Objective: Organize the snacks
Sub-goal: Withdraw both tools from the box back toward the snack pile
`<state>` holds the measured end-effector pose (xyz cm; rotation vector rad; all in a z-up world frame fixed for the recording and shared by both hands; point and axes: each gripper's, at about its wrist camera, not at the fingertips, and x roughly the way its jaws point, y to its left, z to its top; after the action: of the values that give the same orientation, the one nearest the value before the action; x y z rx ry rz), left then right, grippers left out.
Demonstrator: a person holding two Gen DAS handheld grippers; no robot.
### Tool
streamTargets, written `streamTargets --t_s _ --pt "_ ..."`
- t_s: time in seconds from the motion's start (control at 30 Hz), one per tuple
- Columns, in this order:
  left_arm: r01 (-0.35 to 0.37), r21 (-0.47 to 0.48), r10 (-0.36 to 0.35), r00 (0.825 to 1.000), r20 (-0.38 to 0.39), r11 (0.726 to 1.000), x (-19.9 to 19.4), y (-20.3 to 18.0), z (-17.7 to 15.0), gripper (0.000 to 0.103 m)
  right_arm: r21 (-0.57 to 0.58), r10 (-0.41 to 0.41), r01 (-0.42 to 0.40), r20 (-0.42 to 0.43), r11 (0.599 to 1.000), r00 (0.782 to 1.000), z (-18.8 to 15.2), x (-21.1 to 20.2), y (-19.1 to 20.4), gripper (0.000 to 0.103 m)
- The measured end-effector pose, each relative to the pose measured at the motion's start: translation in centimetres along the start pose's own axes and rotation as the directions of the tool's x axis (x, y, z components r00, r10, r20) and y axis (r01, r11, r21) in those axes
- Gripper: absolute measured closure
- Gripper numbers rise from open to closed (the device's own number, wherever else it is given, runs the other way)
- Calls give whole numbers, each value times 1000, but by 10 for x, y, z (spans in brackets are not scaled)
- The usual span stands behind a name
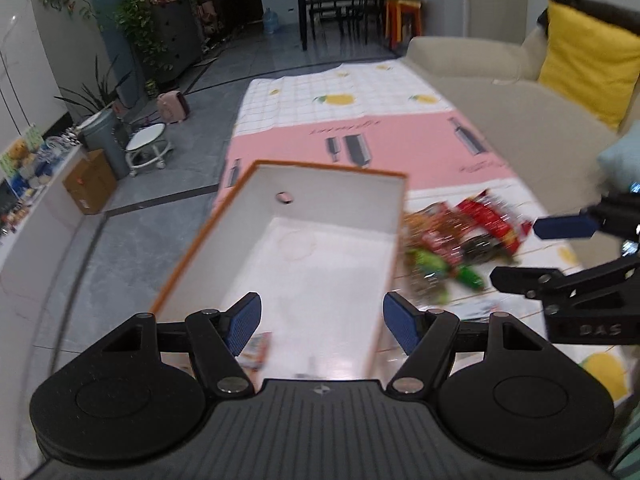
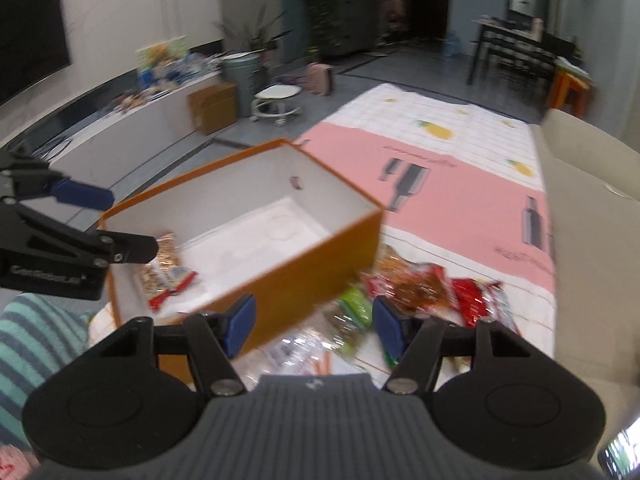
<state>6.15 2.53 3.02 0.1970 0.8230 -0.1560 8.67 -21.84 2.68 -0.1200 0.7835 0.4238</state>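
On the left sits the box [image 2: 248,216], orange outside and white inside, open at the top, its long axis running away from both cameras across the table [image 1: 360,112]. One nut-bar packet [image 2: 168,272] with red ends already lies in its near corner. The left gripper [image 1: 322,320] hangs over the near end of the box with its blue pads spread wide and nothing between them.

To the right of the box, touching or just beside its long wall, lies the snack pile [image 2: 424,292]: crinkly red, orange and green wrappers and a few clear ones, loose and overlapping. Blur makes it hard to tell single packets apart, so I would not count them.

The right gripper [image 2: 314,326] points down at the gap between the box wall and the pile, jaws standing well apart and empty. The pile lies ahead and slightly right of its fingers, the green packets [image 2: 356,308] nearest. By my reckoning the right hand is the nearer one for the next pick, and the carry then goes left over the wall into the box
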Motion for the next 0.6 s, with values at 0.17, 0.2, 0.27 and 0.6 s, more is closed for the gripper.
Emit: streamTargets --t_s 0.17,0.2,0.27,0.6 --pt "72 -47 -70 997 39 996 -1 -23 -7 26 52 -73 72 25 996 997 -26 -13 -18 39" --pt "77 -48 -76 996 40 996 1 -29 -8 26 63 -86 84 26 994 996 -31 -15 -21 38" --pt "92 -52 -89 995 41 994 4 -39 -13 26 83 -108 106 22 991 994 -44 -18 -26 36" --pt "152 -53 -153 988 -14 987 35 -72 -42 33 197 -161 165 -36 966 986 -94 -6 -55 36"
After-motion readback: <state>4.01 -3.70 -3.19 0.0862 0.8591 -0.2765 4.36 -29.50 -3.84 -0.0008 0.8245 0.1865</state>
